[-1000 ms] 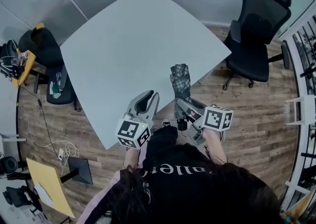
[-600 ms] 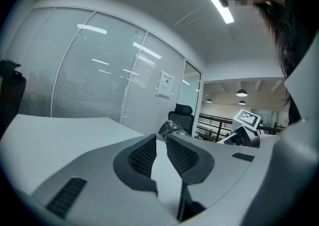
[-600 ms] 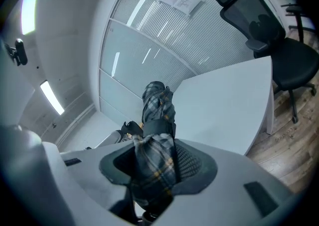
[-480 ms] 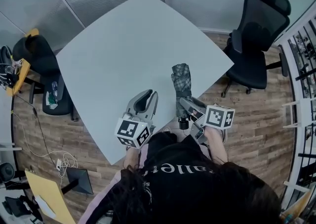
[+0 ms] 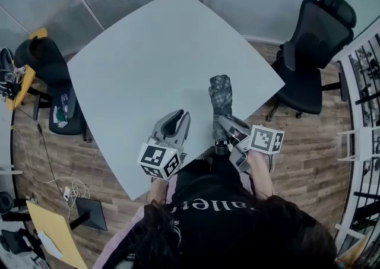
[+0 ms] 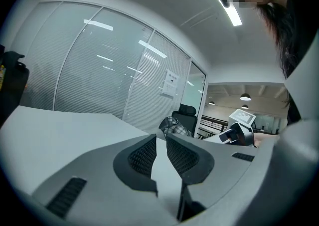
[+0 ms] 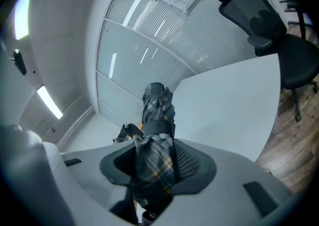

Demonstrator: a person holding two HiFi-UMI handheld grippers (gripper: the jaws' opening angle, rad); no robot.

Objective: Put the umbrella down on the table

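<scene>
Umbrella, folded and plaid, sits clamped between the right gripper's jaws. It points toward 12 o'clock over the table's 5 o'clock edge; whether it touches the top is unclear. The left gripper, at its 9 o'clock, hovers above the table, jaws a slit apart, empty.

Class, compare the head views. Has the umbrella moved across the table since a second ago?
Yes. The umbrella, clamped in the right gripper, has moved farther in over the table, away from the table's near edge.
</scene>
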